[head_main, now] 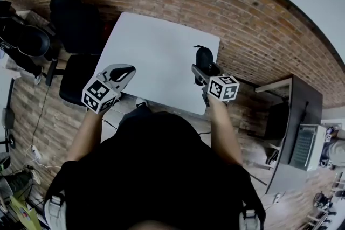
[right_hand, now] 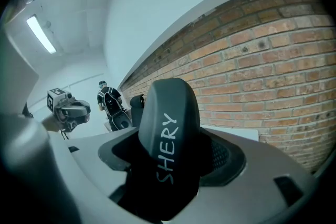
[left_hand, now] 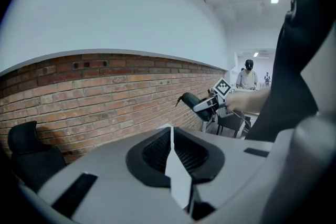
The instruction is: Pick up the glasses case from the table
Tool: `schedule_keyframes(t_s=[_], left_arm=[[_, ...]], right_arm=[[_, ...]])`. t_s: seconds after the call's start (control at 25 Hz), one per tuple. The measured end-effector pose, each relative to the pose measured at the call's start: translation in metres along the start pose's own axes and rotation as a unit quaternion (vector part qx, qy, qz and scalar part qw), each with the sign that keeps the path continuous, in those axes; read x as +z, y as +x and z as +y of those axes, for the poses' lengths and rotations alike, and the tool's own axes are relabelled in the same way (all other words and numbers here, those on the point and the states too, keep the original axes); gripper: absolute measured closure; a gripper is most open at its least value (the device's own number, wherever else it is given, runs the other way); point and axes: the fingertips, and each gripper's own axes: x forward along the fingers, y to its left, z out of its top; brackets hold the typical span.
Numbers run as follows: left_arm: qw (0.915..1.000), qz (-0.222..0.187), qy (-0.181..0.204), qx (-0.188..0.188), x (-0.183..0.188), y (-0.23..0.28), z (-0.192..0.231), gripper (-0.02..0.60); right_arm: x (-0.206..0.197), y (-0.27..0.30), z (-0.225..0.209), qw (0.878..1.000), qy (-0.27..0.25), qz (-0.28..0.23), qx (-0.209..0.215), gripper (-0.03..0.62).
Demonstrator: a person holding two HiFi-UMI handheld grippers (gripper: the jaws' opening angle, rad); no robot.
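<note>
A black glasses case with white lettering is clamped between the jaws of my right gripper, which is shut on it. The case hangs in the air over the right side of the white table. It fills the middle of the right gripper view, standing up out of the right gripper. In the left gripper view the case and the hand holding it show in front of the brick wall. My left gripper hovers over the table's near left edge, and its jaws meet at the tips with nothing between them.
Two black office chairs stand left of the table. A brick wall runs behind it. A dark desk stands at the right. A person stands far back in the room.
</note>
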Motion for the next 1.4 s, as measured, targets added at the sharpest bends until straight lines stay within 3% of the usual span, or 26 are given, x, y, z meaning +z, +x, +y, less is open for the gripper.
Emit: schedule_keyframes(t_s=[0.68, 1.4], left_arm=[[0.9999, -0.010, 0.012, 0.000, 0.013, -0.012, -0.039, 0.557], [0.9997, -0.014, 0.017, -0.007, 0.020, -0.014, -0.065, 0.557]], right_arm=[[0.029, -0.072, 0.023, 0.997, -0.026, -0.066, 0.000, 0.256], [0.040, -0.111, 0.037, 0.995, -0.040, -0.094, 0.001, 0.258]])
